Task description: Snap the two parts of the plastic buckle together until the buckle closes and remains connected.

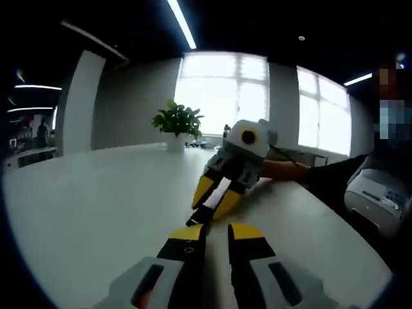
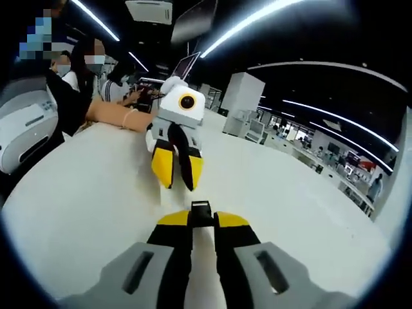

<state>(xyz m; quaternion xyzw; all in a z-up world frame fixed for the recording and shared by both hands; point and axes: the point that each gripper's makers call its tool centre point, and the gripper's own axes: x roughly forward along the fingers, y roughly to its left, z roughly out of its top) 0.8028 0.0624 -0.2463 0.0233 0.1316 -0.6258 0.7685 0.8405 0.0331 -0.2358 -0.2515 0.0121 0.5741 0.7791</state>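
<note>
Misalignment threatens: right gripper [image 2: 203, 222] pinches one black buckle half [image 2: 201, 210], left gripper [image 2: 177, 172] clamps the other [image 1: 201, 217] opposite; prongs could jam.

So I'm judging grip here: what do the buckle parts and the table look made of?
Buckle part in the right gripper: black, apparently moulded plastic, matte, blocky edges. The part in the left gripper is dark; too small to judge. Table: smooth white surface with soft sheen, perhaps laminate.
</note>
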